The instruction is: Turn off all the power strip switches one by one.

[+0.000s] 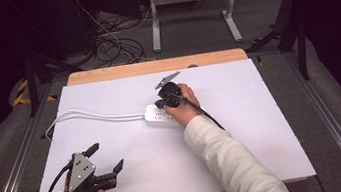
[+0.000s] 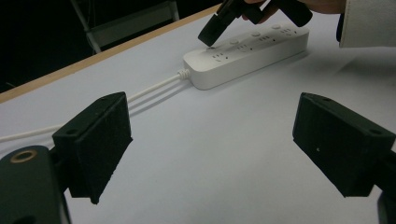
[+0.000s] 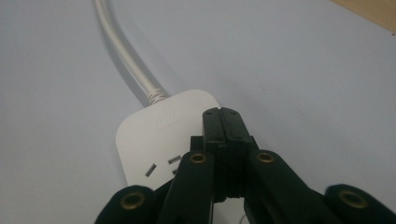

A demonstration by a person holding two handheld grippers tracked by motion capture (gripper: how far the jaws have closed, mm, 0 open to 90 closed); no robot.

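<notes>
Nearest, the left claw (image 1: 107, 158) idles wide apart on the white surface (image 1: 244, 131), while the right claw (image 3: 223, 122), pressed together, tips onto the white plastic power strip (image 1: 160, 116) mid-surface, seemingly pressing a switch.

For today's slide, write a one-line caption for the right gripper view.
Right gripper, jaws pressed together, poised over the cable end of a white power strip on a white table.

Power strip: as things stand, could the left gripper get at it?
Probably yes. The left gripper sits open near the table's front edge, with bare white surface up to the power strip. The right gripper, shut, is at the strip's cord end.
</notes>
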